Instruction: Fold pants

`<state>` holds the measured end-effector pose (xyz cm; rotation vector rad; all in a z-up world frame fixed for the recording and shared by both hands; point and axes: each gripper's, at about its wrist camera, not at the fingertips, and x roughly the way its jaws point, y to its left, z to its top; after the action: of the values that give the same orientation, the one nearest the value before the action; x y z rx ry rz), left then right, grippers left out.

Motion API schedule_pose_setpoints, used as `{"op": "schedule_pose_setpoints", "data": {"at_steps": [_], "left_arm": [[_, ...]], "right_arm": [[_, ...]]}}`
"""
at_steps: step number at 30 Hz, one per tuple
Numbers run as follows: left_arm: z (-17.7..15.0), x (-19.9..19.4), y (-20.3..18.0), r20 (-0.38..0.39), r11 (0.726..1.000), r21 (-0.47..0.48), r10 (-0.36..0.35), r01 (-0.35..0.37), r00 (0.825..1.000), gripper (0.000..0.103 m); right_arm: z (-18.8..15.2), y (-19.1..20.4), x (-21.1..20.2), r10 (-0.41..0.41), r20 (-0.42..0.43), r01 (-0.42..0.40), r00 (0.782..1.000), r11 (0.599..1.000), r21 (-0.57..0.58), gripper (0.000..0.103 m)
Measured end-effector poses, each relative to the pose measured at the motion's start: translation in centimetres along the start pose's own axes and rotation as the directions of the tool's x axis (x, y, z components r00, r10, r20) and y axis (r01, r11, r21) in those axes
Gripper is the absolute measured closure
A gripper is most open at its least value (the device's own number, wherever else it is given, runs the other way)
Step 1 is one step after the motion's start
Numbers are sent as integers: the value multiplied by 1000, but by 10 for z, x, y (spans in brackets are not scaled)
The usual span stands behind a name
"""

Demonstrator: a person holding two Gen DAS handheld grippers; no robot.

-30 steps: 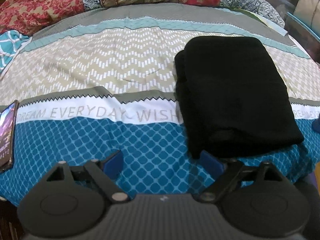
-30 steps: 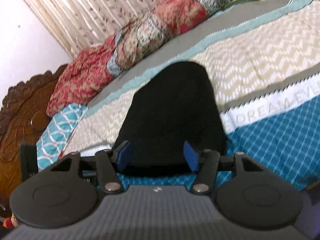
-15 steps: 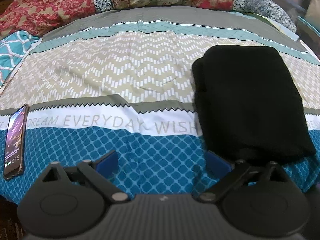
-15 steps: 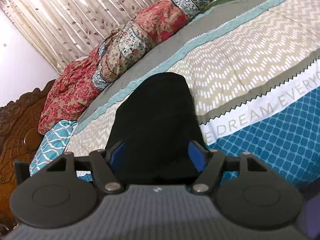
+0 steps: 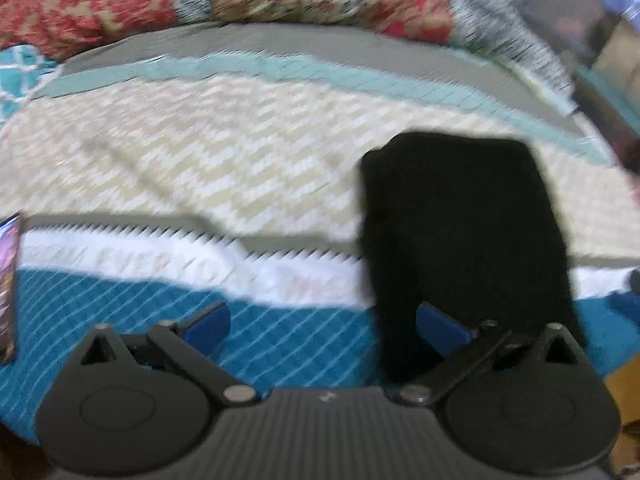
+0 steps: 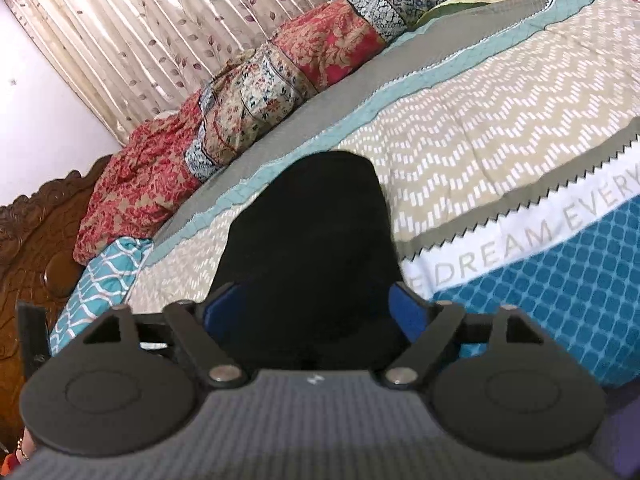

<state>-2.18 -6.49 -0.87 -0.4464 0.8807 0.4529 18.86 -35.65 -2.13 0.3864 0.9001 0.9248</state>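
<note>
The black pants [image 5: 460, 232] lie folded in a neat block on the bedspread [image 5: 200, 160], across its tan zigzag band, white word band and blue band. The left gripper [image 5: 322, 326] is held low near the front edge of the bed, level and pointing across it. Its two blue fingers [image 5: 208, 326] are spread wide and hold nothing. The right-hand finger sits by the near left corner of the pants, but this view is blurry, so touching is hard to tell. A phone [image 5: 8, 288] lies at the far left.

The right gripper [image 6: 316, 314] is tipped sideways and points along the pants [image 6: 308, 248]. Its fingers [image 6: 408, 312] are also wide apart, one at each side of the near end, gripping nothing. A patchwork quilt [image 6: 248, 104] is bunched along the far side by the curtain [image 6: 140, 28].
</note>
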Motion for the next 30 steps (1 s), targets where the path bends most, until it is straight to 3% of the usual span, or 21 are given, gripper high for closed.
{"op": "schedule_pose_setpoints", "data": {"at_steps": [2, 7, 10, 15, 19, 20, 22, 23, 24, 26, 30], "left_arm": [[12, 2, -3, 14, 997, 2, -71, 71, 997, 0], [36, 32, -6, -18, 989, -33, -144, 144, 989, 0], [44, 59, -6, -68, 973, -82, -224, 218, 972, 0], [45, 109, -8, -144, 955, -127, -286, 269, 947, 0], [41, 114, -8, -81, 935, -108, -347, 338, 934, 1], [42, 114, -11, -77, 926, -92, -373, 366, 925, 10], [45, 113, -16, -76, 898, -106, -435, 427, 897, 35], [51, 109, -17, -67, 894, -123, -440, 430, 895, 37], [57, 106, -17, -58, 885, -137, -456, 446, 888, 38], [79, 92, -13, 9, 851, -154, -507, 502, 862, 41], [138, 68, -16, 166, 867, -42, -485, 497, 859, 41]], "right_arm": [[8, -6, 3, 6, 7, -6, 1000, 1000, 4, 16], [24, -23, 19, 21, -8, -21, 1000, 1000, 4, 15], [30, -37, 34, 33, -41, -32, 999, 999, 18, 15], [34, -55, 65, 67, -111, -63, 991, 997, 45, 15], [31, -62, 94, 159, -160, -145, 974, 984, 99, 9], [33, -53, 102, 181, -200, -167, 963, 982, 83, 12], [38, -29, 113, 160, -240, -153, 958, 987, 50, 37], [44, -18, 113, 180, -235, -179, 955, 983, 26, 43], [53, -5, 110, 227, -217, -231, 950, 973, 7, 50], [73, 19, 103, 263, -156, -277, 952, 958, -73, 51], [121, 53, 106, 316, -16, -312, 949, 925, -217, 51]]}}
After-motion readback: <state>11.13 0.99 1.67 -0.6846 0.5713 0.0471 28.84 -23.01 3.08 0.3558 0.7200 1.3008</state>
